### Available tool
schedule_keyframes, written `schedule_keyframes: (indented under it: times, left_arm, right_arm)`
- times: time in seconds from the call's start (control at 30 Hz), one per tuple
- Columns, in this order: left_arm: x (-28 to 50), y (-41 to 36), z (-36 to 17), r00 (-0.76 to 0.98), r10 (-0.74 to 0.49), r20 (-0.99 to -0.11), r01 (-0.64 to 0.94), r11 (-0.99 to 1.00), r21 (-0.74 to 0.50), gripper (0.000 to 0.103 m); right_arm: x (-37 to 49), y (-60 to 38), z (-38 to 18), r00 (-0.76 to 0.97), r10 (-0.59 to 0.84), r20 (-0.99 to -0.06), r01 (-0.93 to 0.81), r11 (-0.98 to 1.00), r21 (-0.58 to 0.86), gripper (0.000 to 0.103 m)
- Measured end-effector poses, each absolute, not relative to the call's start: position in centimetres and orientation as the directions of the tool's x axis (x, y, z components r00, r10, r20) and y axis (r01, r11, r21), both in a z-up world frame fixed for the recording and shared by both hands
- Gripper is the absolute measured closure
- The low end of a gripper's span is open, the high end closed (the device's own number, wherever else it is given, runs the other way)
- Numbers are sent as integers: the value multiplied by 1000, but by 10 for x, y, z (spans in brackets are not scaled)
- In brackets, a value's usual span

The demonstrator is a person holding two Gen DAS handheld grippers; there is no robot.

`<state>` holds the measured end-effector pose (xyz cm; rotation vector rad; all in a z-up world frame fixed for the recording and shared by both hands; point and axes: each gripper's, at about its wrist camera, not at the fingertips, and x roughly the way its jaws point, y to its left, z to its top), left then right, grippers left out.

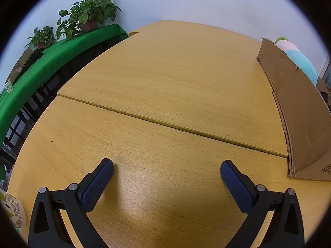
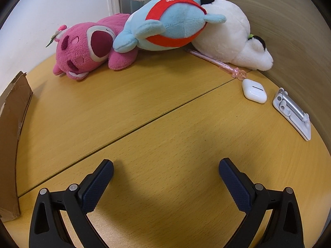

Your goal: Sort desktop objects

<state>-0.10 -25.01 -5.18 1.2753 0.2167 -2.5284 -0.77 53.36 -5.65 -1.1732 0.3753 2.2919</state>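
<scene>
In the right wrist view, a pink plush bear (image 2: pixel 86 49), a blue and red plush (image 2: pixel 171 24) and a white plush (image 2: pixel 229 37) lie at the far edge of the wooden desk (image 2: pixel 165 113). A pink pen (image 2: pixel 217 63), a white earbud case (image 2: pixel 254 91) and a white folding phone stand (image 2: pixel 291 111) lie at the right. My right gripper (image 2: pixel 165 173) is open and empty, low over bare desk, well short of them. My left gripper (image 1: pixel 166 174) is open and empty over bare desk.
A cardboard box (image 1: pixel 298 111) stands on the desk at the right of the left wrist view and shows at the left edge of the right wrist view (image 2: pixel 10 136). Potted plants (image 1: pixel 91 14) on a green shelf (image 1: pixel 51 57) stand beyond the desk's left edge.
</scene>
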Motion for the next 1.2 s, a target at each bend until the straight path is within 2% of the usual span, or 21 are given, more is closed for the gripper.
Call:
schedule_keyframes:
  times: [1.2]
  left_arm:
    - [-1,-251,-53,-562,-195,-804,330,-944,-2,0]
  right_arm:
    - [-8,537,-58,-483,326,-812,-570,-822,9,0]
